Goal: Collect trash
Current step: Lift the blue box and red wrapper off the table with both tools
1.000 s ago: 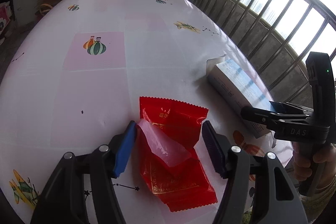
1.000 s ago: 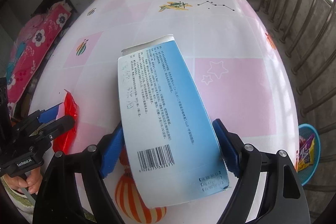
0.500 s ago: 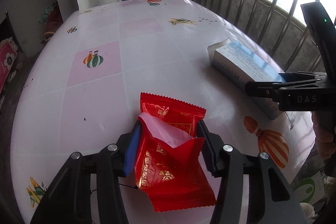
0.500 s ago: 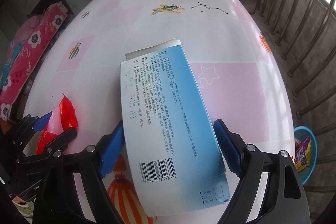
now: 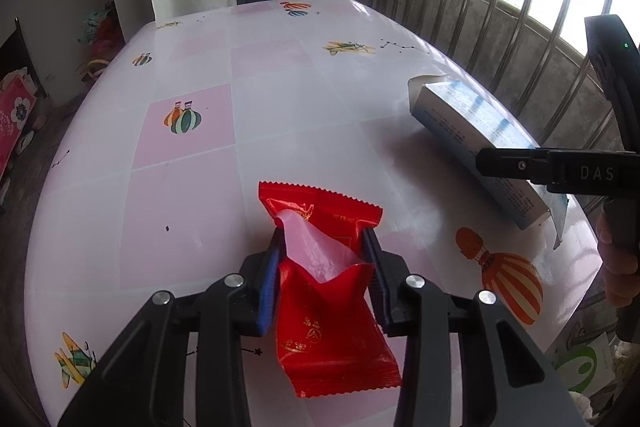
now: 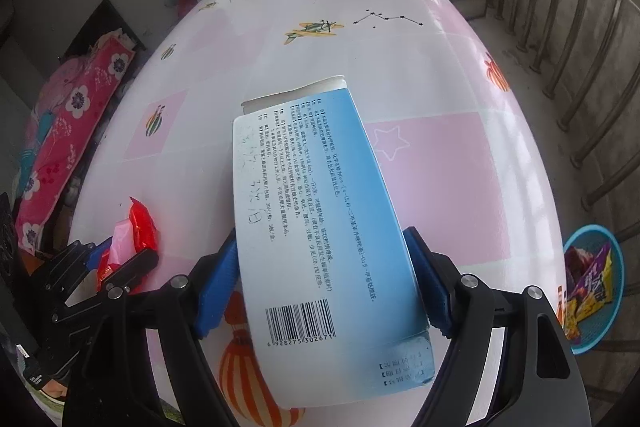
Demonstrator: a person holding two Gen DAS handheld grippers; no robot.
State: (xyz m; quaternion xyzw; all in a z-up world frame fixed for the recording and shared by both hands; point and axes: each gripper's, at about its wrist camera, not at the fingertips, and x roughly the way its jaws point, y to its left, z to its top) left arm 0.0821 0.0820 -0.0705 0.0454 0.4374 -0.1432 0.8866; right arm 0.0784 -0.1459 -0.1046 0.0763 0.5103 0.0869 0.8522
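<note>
Red wrapper (image 5: 332,291) clamped in left gripper (image 5: 325,267) low over table (image 5: 280,115); right gripper (image 6: 326,279) clamped on blue box (image 6: 320,211).

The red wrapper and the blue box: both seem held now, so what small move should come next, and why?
Probably lift both a little off the table. The left hand-held gripper is closed on the red wrapper, the right hand-held gripper on the blue-and-white box, and both look close to the tabletop. The blue basket on the floor already holds wrappers, so it is likely the destination.
</note>
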